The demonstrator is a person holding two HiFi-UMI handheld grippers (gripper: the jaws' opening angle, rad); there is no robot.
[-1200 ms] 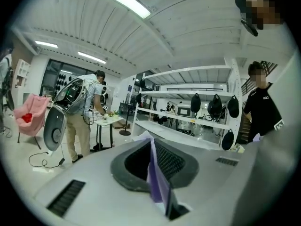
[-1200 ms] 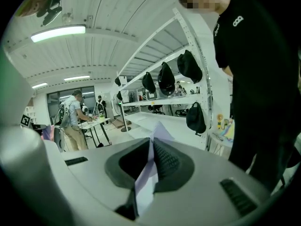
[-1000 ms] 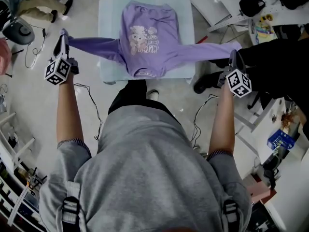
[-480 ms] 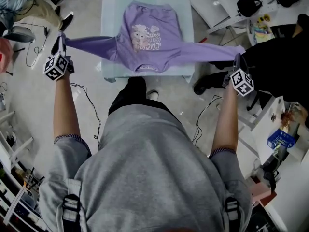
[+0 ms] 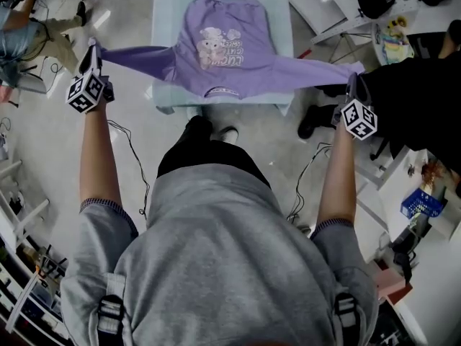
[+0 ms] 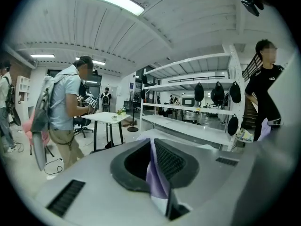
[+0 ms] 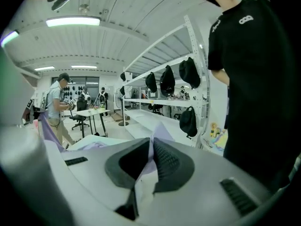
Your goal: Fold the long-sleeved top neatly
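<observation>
- Lilac cloth, the long-sleeved top [image 5: 227, 45] lies spread on a pale blue table [image 5: 164, 20], printed front upward, with its neckline at the table's near edge, toward the person.
- Its body rests on the tabletop, but both sleeves are drawn sideways past the table's edges and hang in the air, nearly taut.
- Its left sleeve [image 5: 137, 56] runs out to the left gripper [image 5: 91, 47], which is clamped on the sleeve's end. The left gripper view shows a fold of lilac fabric pinched between the ribbed pads, with the jaws almost together.
- Its right sleeve [image 5: 317, 71] runs out to the right gripper [image 5: 352, 83], which grips that end the same way. In the right gripper view, pale lilac cloth stands squeezed between the two dark pads.
- Both forearms are stretched wide apart, one on each side of the table.
- A bystander in black [image 5: 414, 85] is just beside the right gripper.
- Black cables [image 5: 133, 150] trail over the floor below the left arm, and a blue crate [image 5: 419, 206] sits at the lower right.
- Farther off stand white shelves [image 6: 188, 126] hung with dark bags, and a person in a pale shirt [image 6: 66, 107] beside a small white desk [image 6: 106, 118].
</observation>
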